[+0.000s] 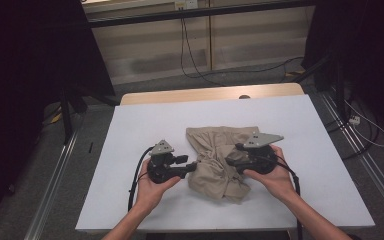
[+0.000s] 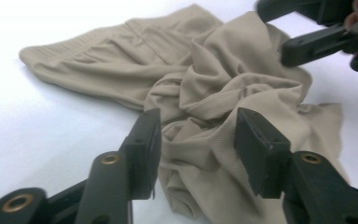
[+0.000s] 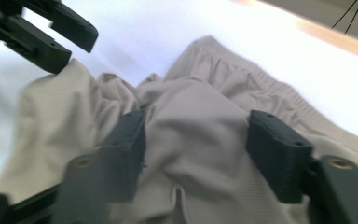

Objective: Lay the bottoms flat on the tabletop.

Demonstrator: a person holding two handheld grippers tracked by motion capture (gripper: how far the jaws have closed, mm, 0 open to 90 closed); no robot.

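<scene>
- Near the middle of the white table top (image 1: 145,120), a little toward the person's side, lies a beige pair of shorts (image 1: 219,161), crumpled, with its elastic waistband (image 2: 70,46) on the far side of the heap.
- Judged from the bunched folds, the work of straightening or folding the shorts is at an early stage: nothing is laid flat yet (the near half is a knot of twisted cloth).
- At the shorts' left edge sits the left gripper (image 2: 196,140), jaws apart with cloth rising between them; the pads do not look pressed onto it.
- Over the shorts' right half the right gripper (image 3: 196,154) hangs with jaws apart, a hump of fabric between them, also not pinched.
- Left to do, by my reading: take hold of edges, spread the legs, smooth them.
- Around the shorts the table top is bare on every side, widest to the left and beyond the waistband, so there is room for spreading.
- Closest to the shorts is the table's near edge; a wooden strip (image 1: 210,94) lines the far edge, well apart.
</scene>
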